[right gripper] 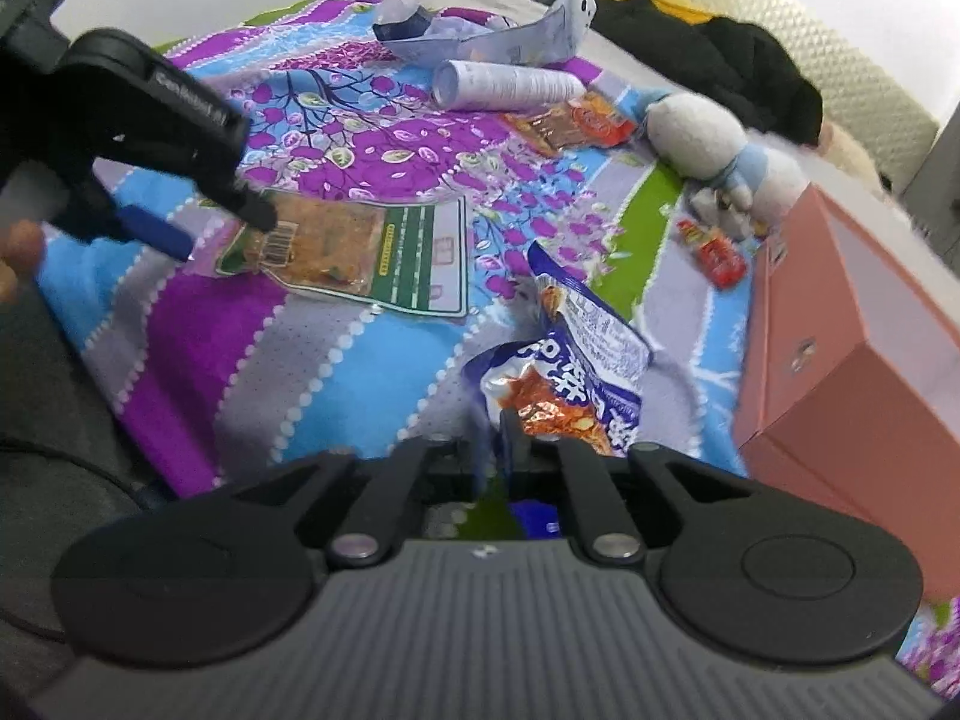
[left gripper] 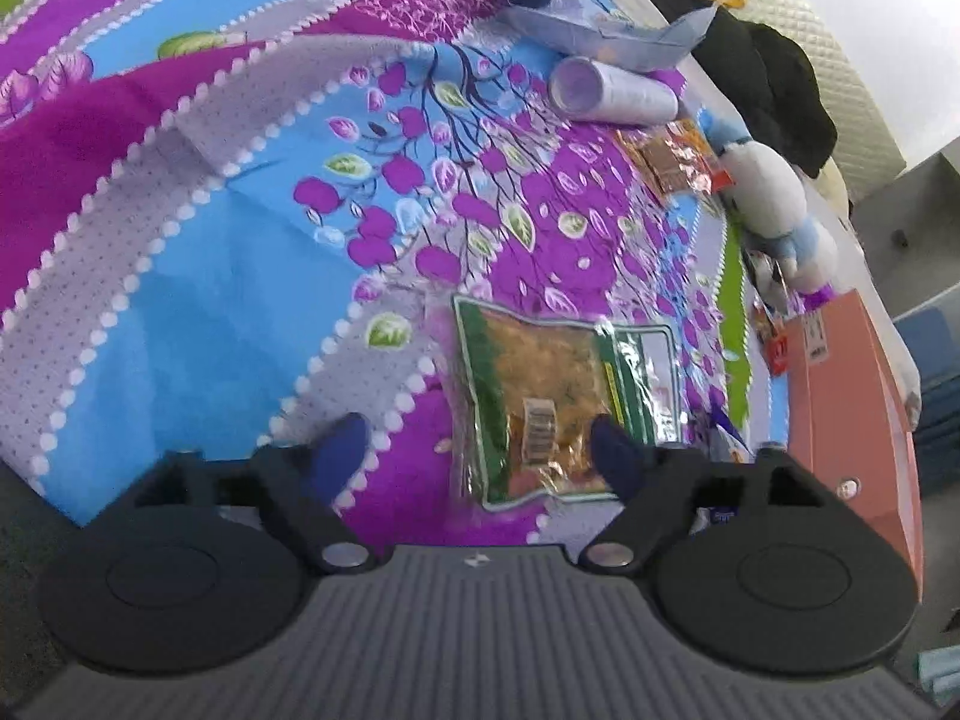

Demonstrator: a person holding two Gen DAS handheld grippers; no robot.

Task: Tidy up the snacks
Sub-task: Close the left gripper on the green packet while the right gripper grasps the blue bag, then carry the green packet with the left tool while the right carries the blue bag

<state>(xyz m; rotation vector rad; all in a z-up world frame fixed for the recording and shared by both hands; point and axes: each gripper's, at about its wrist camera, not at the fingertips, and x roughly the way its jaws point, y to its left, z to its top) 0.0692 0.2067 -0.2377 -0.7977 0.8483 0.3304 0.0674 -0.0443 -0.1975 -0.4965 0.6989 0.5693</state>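
Observation:
A clear snack packet with green edges (left gripper: 558, 408) (right gripper: 360, 246) lies flat on the flowered bedsheet (left gripper: 240, 276). My left gripper (left gripper: 477, 456) hangs over the packet's near end with its jaws wide open. Its right fingertip (left gripper: 618, 456) overlaps the packet and its left fingertip rests over bare sheet. The right wrist view shows this gripper (right gripper: 210, 228) at the packet's left end. A blue and white snack bag (right gripper: 570, 372) lies crumpled just past my right gripper (right gripper: 495, 420). Those fingers stand a narrow gap apart, with only the bag's near corner at their tips.
A pink box (left gripper: 852, 408) (right gripper: 840, 330) stands at the right. Beyond it lie a white plush toy (left gripper: 768, 192) (right gripper: 708, 138), an orange snack packet (left gripper: 672, 156) (right gripper: 570, 120), small red packets (right gripper: 714, 252), a roll of paper cups (left gripper: 612, 90) (right gripper: 510, 84) and black clothing (right gripper: 720, 54).

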